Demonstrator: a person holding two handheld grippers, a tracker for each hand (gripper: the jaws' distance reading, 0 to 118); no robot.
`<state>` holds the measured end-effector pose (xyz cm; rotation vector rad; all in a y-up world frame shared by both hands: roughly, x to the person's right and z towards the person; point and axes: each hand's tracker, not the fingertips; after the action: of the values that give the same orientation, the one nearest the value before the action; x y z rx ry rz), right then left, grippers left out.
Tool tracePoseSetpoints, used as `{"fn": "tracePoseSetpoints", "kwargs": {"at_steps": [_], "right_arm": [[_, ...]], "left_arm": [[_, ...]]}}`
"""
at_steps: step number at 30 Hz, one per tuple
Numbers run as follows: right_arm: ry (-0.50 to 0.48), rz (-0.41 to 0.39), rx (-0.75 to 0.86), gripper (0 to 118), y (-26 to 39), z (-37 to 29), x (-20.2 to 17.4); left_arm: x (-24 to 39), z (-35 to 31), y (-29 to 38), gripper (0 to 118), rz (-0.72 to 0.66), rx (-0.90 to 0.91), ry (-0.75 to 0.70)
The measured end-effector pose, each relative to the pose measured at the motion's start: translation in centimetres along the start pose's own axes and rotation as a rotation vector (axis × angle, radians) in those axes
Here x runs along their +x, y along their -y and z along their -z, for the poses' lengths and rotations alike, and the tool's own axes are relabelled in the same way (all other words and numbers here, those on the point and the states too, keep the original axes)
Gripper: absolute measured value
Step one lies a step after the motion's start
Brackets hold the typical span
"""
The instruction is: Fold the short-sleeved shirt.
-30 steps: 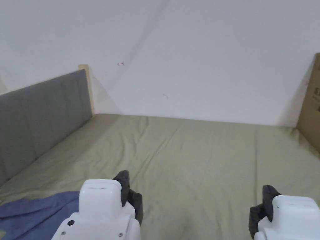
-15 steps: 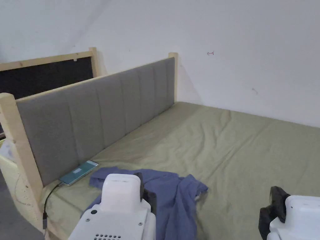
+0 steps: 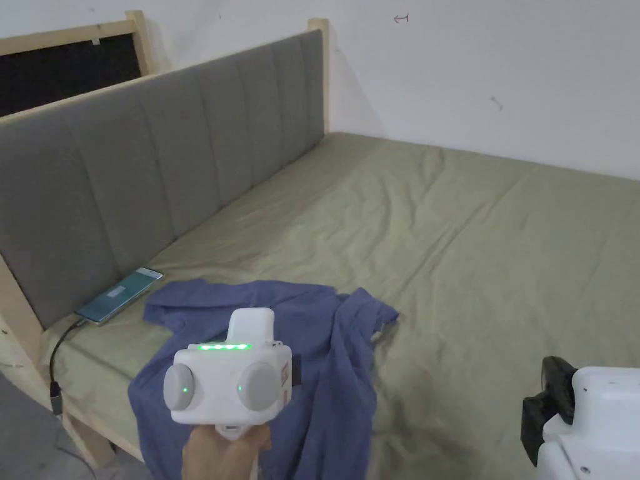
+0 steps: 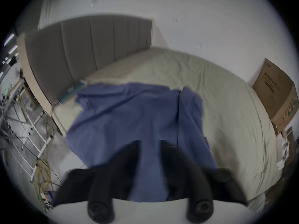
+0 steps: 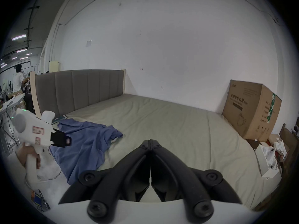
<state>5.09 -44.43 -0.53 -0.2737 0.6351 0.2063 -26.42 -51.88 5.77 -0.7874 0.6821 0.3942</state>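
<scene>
Lying crumpled at bed [image 3: 475,237] left edge beside phone [image 3: 119,294], blue short-sleeved shirt [image 3: 325,375]; left hand-held gripper [image 4: 149,144] above it, jaws parted, nothing grasped; right hand-held gripper [image 5: 150,141] clenched, empty, over bare sheet.

A bed [image 3: 475,237] with a wrinkled olive-green sheet stands against a white wall [image 3: 500,69], with a grey padded headboard [image 3: 156,156] along one side. A phone [image 3: 119,295] with a cable lies beside the headboard. A cardboard box [image 5: 252,109] stands at the bed's far end.
</scene>
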Motion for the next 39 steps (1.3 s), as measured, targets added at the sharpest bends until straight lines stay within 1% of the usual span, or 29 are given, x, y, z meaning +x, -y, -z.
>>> {"fn": "tracePoseSetpoints", "kwargs": {"at_steps": [1, 2, 3, 6, 8, 9, 10, 11, 12, 13, 14, 15, 16, 18, 19, 21, 25, 28, 31, 32, 35, 36, 37, 39], "right_arm": [[0.001, 0.009, -0.015, 0, 0.2, 0.3, 0.3], [0.005, 0.011, -0.026, 0, 0.4, 0.6, 0.5], [0.01, 0.007, -0.033, 0, 0.6, 0.9, 0.6], [0.048, -0.031, -0.068, 0, 1.2, 1.9, 0.9], [0.05, -0.023, -0.092, 0, 1.6, 2.5, 1.4], [0.054, -0.013, -0.104, 0, 1.8, 2.7, 1.5], [0.056, -0.001, -0.119, 0, 2.0, 2.9, 1.7], [0.051, 0.006, -0.13, 0, 2.2, 3.1, 1.8], [0.051, 0.008, -0.137, 0, 2.3, 3.2, 1.9], [0.054, 0.007, -0.147, 0, 2.5, 3.3, 2.0], [0.057, 0.003, -0.154, 0, 2.7, 3.4, 2.1], [0.06, 0.0, -0.159, 0, 2.8, 3.6, 2.2], [0.065, 0.001, -0.167, 0, 2.9, 3.7, 2.3], [0.064, 0.024, -0.185, 0, 3.1, 3.9, 2.5], [0.057, 0.043, -0.194, 0, 3.2, 3.9, 2.7], [0.049, 0.055, -0.196, 0, 3.3, 3.7, 2.9], [0.071, 0.042, -0.192, 0, 3.2, 3.1, 3.5], [0.085, 0.064, -0.18, 0, 2.8, 2.4, 4.5], [0.114, 0.074, -0.162, 0, 2.4, 1.7, 5.8], [0.124, 0.078, -0.156, 0, 2.3, 1.5, 6.2], [0.157, 0.109, -0.136, 0, 1.9, 0.6, 7.9], [0.17, 0.12, -0.13, 0, 1.8, 0.2, 8.4], [0.185, 0.131, -0.122, 0, 1.7, -0.1, 9.0], [0.209, 0.146, -0.113, 0, 1.5, -0.8, 10.2]], "left_arm": [[-0.1, 0.9, -0.1, 87, -0.028, 0.006, 0.027], [-0.4, 2.4, -0.4, 100, -0.038, 0.01, 0.065], [-0.3, 3.1, -0.7, 104, -0.034, 0.023, 0.087], [1.1, 4.3, -2.2, 105, -0.009, 0.006, 0.094], [2.2, 6.4, -3.2, 104, 0.033, -0.026, 0.121], [2.6, 7.7, -3.4, 104, 0.048, -0.066, 0.13], [3.3, 9.0, -3.5, 104, 0.066, -0.142, 0.119], [3.8, 10.5, -3.3, 98, 0.091, -0.21, 0.127], [4.2, 11.7, -2.8, 83, 0.103, -0.255, 0.147], [4.6, 12.5, -2.2, 83, 0.12, -0.291, 0.108], [5.1, 11.7, -2.2, 82, 0.139, -0.193, 0.093], [5.3, 11.5, -2.5, 77, 0.131, -0.217, 0.084], [5.0, 11.5, -2.8, 65, 0.113, -0.219, 0.081], [3.8, 11.0, -3.0, 13, 0.038, -0.19, 0.067], [3.1, 11.1, -3.0, 8, -0.007, -0.182, 0.051], [1.6, 11.8, -2.7, 8, -0.117, -0.215, 0.132], [0.5, 10.8, -3.3, 8, -0.195, -0.207, 0.169], [0.0, 9.3, -4.0, 8, -0.233, -0.183, 0.204], [-0.7, 7.2, -5.6, 8, -0.333, -0.143, 0.241], [-0.7, 6.4, -6.2, 8, -0.342, -0.119, 0.242], [0.8, 3.3, -8.6, 8, -0.235, -0.036, 0.204], [1.3, 2.4, -9.2, 8, -0.229, -0.015, 0.228], [1.9, 1.5, -9.9, 8, -0.243, 0.018, 0.282], [4.7, -1.4, -11.3, 8, -0.245, 0.068, 0.379]]}}
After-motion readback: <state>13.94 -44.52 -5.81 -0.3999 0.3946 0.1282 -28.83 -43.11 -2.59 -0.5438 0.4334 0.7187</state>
